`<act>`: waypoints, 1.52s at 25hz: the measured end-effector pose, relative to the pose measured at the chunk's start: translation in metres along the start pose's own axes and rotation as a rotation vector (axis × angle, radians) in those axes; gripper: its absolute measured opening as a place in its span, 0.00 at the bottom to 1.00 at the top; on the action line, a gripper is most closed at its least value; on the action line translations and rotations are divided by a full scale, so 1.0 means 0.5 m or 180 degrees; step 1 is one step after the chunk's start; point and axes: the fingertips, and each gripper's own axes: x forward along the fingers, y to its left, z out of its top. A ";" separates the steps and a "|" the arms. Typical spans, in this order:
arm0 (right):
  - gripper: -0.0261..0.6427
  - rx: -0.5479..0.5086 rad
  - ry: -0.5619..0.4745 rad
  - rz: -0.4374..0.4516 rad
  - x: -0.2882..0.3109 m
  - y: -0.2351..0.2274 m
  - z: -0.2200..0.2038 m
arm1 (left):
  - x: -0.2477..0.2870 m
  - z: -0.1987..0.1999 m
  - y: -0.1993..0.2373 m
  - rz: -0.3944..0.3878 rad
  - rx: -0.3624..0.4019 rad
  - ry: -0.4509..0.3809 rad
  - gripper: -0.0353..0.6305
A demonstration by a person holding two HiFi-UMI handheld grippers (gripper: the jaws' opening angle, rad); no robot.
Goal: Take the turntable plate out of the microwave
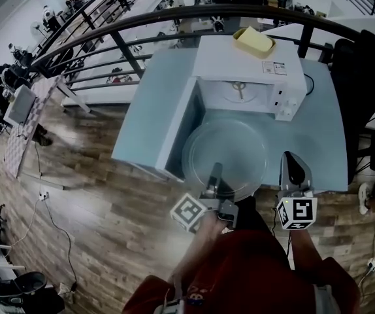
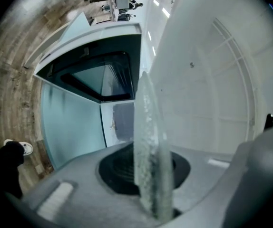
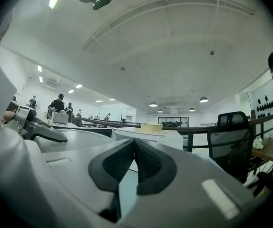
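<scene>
The clear glass turntable plate (image 1: 230,150) hangs level in front of the white microwave (image 1: 247,70), outside its cavity, above the blue table (image 1: 149,120). My left gripper (image 1: 215,173) is shut on the plate's near rim. In the left gripper view the plate (image 2: 148,141) stands edge-on between the pads of the left gripper (image 2: 149,179). My right gripper (image 1: 294,161) sits to the right of the plate, apart from it. Its jaws are shut with nothing between them, as the right gripper view shows (image 3: 134,161).
The microwave door (image 1: 176,128) swings open to the left, its dark window (image 2: 98,77) facing me. A yellow sponge-like block (image 1: 254,41) lies on the microwave's top. A black railing (image 1: 174,18) runs behind the table. An office chair (image 3: 229,137) stands to the right.
</scene>
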 end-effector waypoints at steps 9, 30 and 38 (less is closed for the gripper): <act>0.04 -0.0027 -0.0016 -0.0011 0.017 -0.003 0.004 | 0.017 0.001 -0.006 -0.0079 -0.0023 0.0014 0.09; 0.04 0.0103 -0.0048 -0.0110 0.005 -0.003 -0.006 | 0.007 0.010 -0.003 -0.0104 -0.0045 0.0015 0.09; 0.04 0.0087 -0.0097 -0.0144 0.005 0.001 0.002 | 0.007 0.010 -0.003 -0.0093 -0.0023 0.0044 0.09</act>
